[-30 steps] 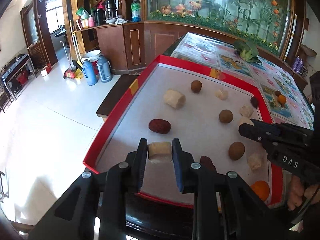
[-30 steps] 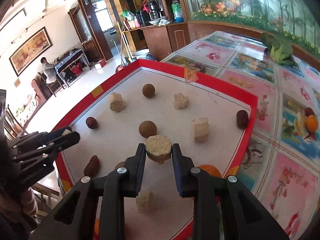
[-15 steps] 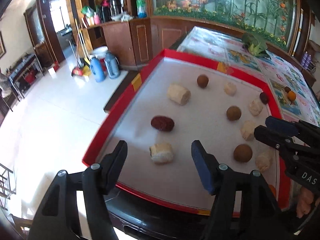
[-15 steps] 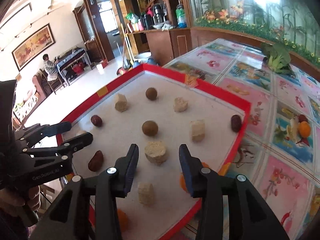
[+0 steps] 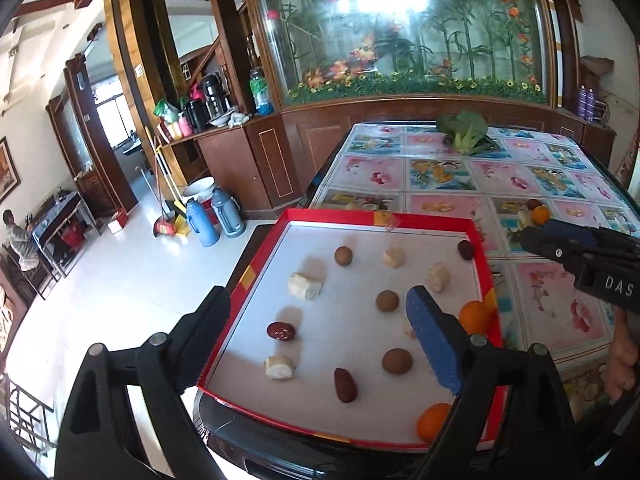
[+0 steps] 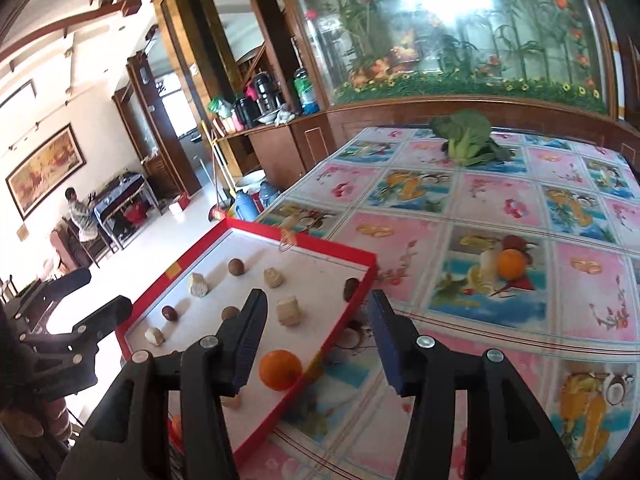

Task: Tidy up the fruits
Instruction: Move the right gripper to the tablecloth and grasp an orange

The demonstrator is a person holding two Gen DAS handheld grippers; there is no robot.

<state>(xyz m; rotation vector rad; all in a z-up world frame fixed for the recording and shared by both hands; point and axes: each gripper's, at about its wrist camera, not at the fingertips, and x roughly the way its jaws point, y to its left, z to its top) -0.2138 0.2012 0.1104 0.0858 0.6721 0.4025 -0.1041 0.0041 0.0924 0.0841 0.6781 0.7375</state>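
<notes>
Both units free right now. My left hand-held gripper [image 5: 318, 338] has its jaws wide apart, just been opening, nothing between them; pale chunk [image 5: 279, 367] sits on the tray floor below, near left corner, untouched. Right hand-held gripper [image 6: 316, 338] also apart, less wide, jaws just been opening too, empty; an orange [image 6: 280, 369] lies on the tray under the gap but the pads don't press it. Red-rimmed tray [image 5: 256, 268] sits on the near left part of the desk [image 6: 500, 320], over the patterned cloth. Inside, pieces spread in loose rows w/ gaps: pale chunks, round brown fruits e.g. [image 5: 387, 301], dark red dates e.g. [image 5: 281, 331], a second orange [image 5: 434, 421] at near right corner. Looks mostly laid out, I'd judge well past halfway. Still outside: a small pile on the cloth to the right w/ an orange [image 6: 511, 263] and something dark behind it, can't tell exactly what. Leafy greens [image 6: 466, 138] at far side, prob. not part of the job. Left to do, my guess: fetch the stray pile, fill remaining gaps. Person seated far left in the room, well apart from the work.
</notes>
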